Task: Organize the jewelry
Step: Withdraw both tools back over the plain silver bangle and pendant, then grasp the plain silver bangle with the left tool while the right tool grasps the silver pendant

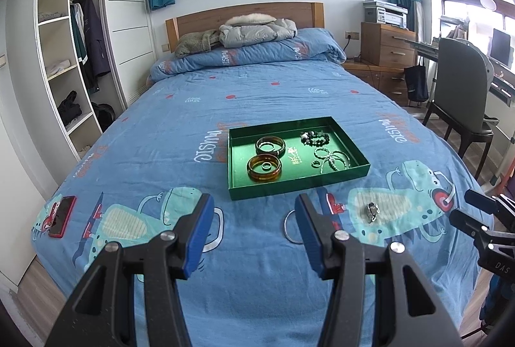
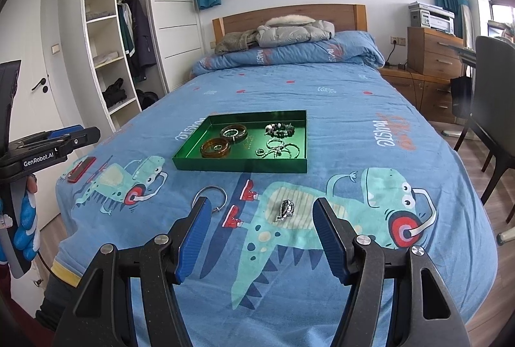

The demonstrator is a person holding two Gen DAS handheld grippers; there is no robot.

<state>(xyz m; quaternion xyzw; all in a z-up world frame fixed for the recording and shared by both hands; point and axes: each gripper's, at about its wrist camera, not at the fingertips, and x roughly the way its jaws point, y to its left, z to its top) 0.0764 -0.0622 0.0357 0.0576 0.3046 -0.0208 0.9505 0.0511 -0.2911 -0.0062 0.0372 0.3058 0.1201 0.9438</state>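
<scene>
A green tray (image 1: 360, 169) (image 2: 238, 167) lies on the bed and holds two amber bangles (image 1: 264, 167) (image 2: 216, 148), a dark bead bracelet (image 1: 315, 138) (image 2: 279, 129) and several silver rings and chains. A silver bangle (image 1: 288, 226) (image 2: 210, 195) and a small silver jewelry piece (image 1: 372, 212) (image 2: 285, 209) lie loose on the sheet in front of the tray. My left gripper (image 1: 254, 205) is open and empty above the sheet, just left of the silver bangle. My right gripper (image 2: 260, 211) is open and empty, with the small silver piece lying between its fingers.
A red phone (image 1: 62, 216) (image 2: 81, 169) lies near the bed's left edge. A folded duvet and jackets (image 1: 257, 33) sit at the headboard. A chair (image 1: 463, 96) and drawers stand right of the bed, a wardrobe on the left.
</scene>
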